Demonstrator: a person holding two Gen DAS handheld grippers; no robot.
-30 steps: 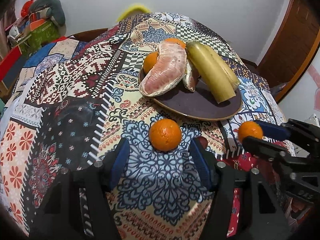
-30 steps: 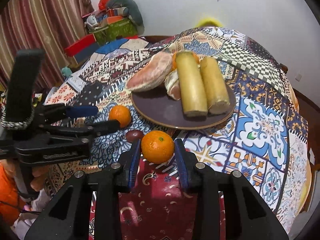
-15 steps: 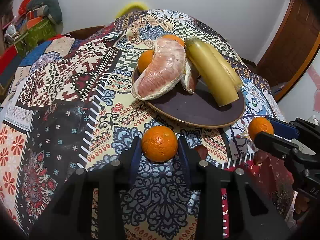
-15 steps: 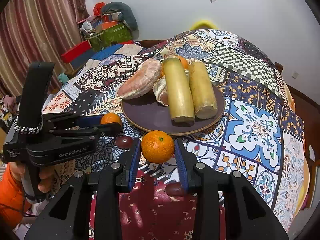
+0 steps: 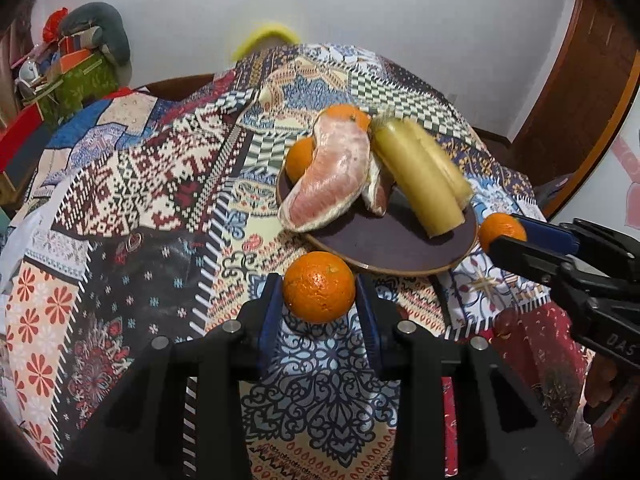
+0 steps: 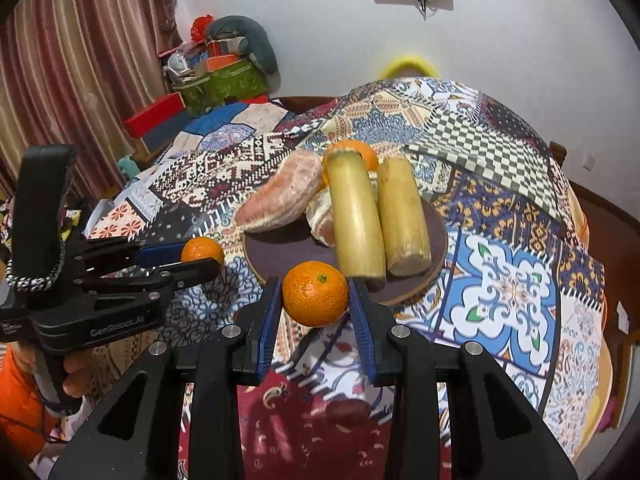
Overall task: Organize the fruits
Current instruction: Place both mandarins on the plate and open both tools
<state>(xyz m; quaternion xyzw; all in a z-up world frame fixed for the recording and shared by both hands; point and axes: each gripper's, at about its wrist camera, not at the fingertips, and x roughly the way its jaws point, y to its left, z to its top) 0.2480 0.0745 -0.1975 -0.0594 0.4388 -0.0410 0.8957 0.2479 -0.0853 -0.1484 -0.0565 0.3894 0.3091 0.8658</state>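
Left wrist view: the left tongs (image 5: 319, 292) are clenched on an orange (image 5: 319, 287), blue pads pressed to either side of it after just closing in. The fruit appears to hang clear of the patterned table (image 5: 132, 200), just short of the dark plate (image 5: 400, 246) ahead, apparently its destination. That plate already carries a peeled pomelo segment (image 5: 328, 182), two pale peeled stalks (image 5: 420, 176) and more oranges behind them, so only the near rim looks free. Off to the right of these tongs, the right tongs (image 5: 505, 236) pinch a second orange (image 5: 500, 230) beside the plate's edge.

Right wrist view: the right tongs (image 6: 315, 300) grip their orange (image 6: 315, 293) firmly, held just before the plate's near rim (image 6: 400, 298), seemingly for the same drop. To their left, the left tongs (image 6: 200, 258), carried by a hand (image 6: 74, 378) at an orange sleeve, keep the other orange (image 6: 201, 249) at the plate's left side. A small dark fruit (image 6: 347, 411) lies on the table below the right tongs, not yet collected.
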